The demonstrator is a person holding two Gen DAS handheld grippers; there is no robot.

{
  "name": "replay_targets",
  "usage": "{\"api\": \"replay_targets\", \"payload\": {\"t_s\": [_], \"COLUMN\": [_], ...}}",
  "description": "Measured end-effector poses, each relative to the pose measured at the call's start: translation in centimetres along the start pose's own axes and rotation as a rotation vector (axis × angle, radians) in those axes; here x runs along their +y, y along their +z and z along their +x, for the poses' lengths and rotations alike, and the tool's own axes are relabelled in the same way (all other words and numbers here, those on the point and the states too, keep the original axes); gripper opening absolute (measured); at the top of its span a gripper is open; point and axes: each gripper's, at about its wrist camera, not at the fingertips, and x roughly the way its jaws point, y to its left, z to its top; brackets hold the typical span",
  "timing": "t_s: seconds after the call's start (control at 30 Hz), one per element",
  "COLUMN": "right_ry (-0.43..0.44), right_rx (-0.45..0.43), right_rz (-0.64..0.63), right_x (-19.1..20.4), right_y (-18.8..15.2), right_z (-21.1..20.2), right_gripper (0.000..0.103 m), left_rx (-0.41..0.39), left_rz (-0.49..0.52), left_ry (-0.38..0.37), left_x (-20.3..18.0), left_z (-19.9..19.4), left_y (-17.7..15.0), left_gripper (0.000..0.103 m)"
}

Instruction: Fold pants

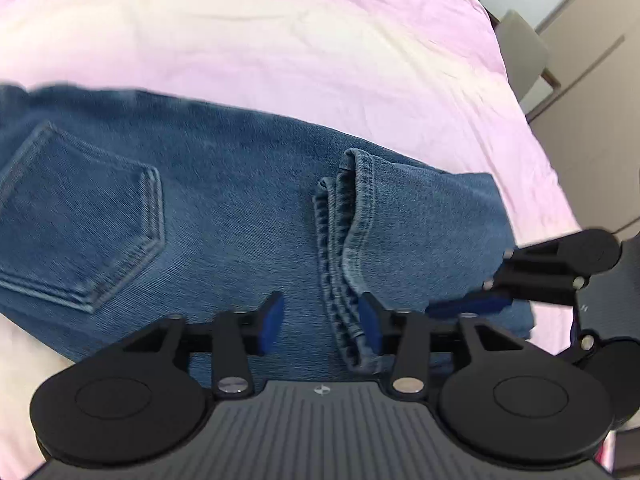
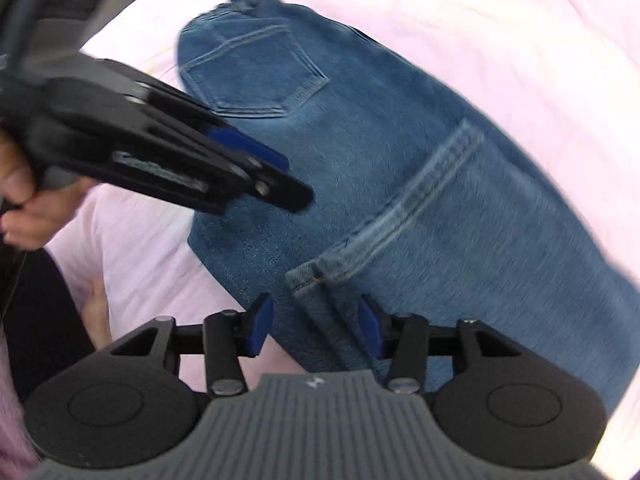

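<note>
Evidently both grippers, left gripper point(image 1: 322, 322) and right gripper point(image 2: 316, 326), stood parted, gripping nothing, over the jeans point(image 1: 224, 208); hems wanted squaring first.

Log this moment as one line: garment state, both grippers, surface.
jeans: folded, leg hems on top | left hand-held gripper: open | right hand-held gripper: open over hem | surface: pink sheet

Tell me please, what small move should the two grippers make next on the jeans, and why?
Probably lift both grippers clear. The jeans already lie folded on the pink sheet, leg hems laid over the seat near the back pocket. The left gripper and right gripper stand open over the hems, pads not pressing the denim, so nothing is gripped.
</note>
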Motion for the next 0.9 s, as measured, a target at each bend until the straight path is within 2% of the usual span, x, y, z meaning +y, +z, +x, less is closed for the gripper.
{"api": "replay_targets", "payload": {"t_s": [0.07,0.13,0.2,0.33,0.4,0.43,0.47,0.5,0.57,0.67,0.73,0.77,0.8,0.87,0.9], "right_ry": [-0.050,-0.082,-0.041,0.051,0.096,0.102,0.090,0.079,0.062,0.083,0.149,0.188,0.190,0.123,0.098], "right_rx": [0.016,0.039,0.076,0.062,0.045,0.033,0.017,0.003,-0.024,-0.054,-0.080,-0.087,-0.089,-0.102,-0.111], "right_rz": [-0.079,-0.121,-0.122,-0.119,-0.118,-0.122,-0.132,-0.135,-0.127,-0.119,-0.076,-0.062,-0.057,-0.080,-0.091], "right_x": [-0.5,-1.2,-2.0,-2.0,-1.7,-1.4,-1.0,-0.8,-0.7,-1.0,-1.6,-1.8,-1.7,-1.2,-1.0], "right_y": [0.5,0.8,0.7,-0.2,-0.9,-1.1,-1.3,-1.3,-1.6,-1.9,-2.1,-2.2,-2.2,-2.3,-2.3], "right_z": [-0.1,0.3,0.8,2.3,3.0,3.3,3.7,3.9,4.2,3.6,2.4,1.9,1.6,1.5,1.5], "right_gripper": [0.042,0.024,0.023,0.027,0.028,0.034,0.035,0.034,0.023,0.017,0.000,0.000,0.000,0.000,0.003], "left_rx": [0.014,0.036,0.058,0.089,0.095,0.097,0.101,0.104,0.108,0.114,0.122,0.126,0.131,0.133,0.134], "left_rz": [-0.034,-0.076,-0.129,-0.204,-0.212,-0.213,-0.213,-0.208,-0.194,-0.190,-0.182,-0.176,-0.167,-0.151,-0.144], "left_ry": [-0.013,-0.019,-0.039,-0.069,-0.061,-0.058,-0.056,-0.049,-0.036,-0.042,-0.048,-0.050,-0.048,-0.035,-0.023], "left_x": [0.0,0.1,0.4,0.7,0.6,0.5,0.4,0.2,-0.1,-0.1,-0.3,-0.2,-0.3,-0.5,-0.5], "left_z": [0.8,1.9,3.1,4.9,5.5,5.7,5.9,6.0,6.0,5.6,5.4,5.2,5.1,4.6,4.4], "left_y": [0.2,0.3,0.4,0.4,0.5,0.6,0.6,0.7,0.7,0.8,1.0,1.0,1.0,0.9,0.9], "left_gripper": [0.061,0.065,0.067,0.068,0.069,0.070,0.070,0.070,0.070,0.070,0.070,0.070,0.070,0.070,0.070]}}
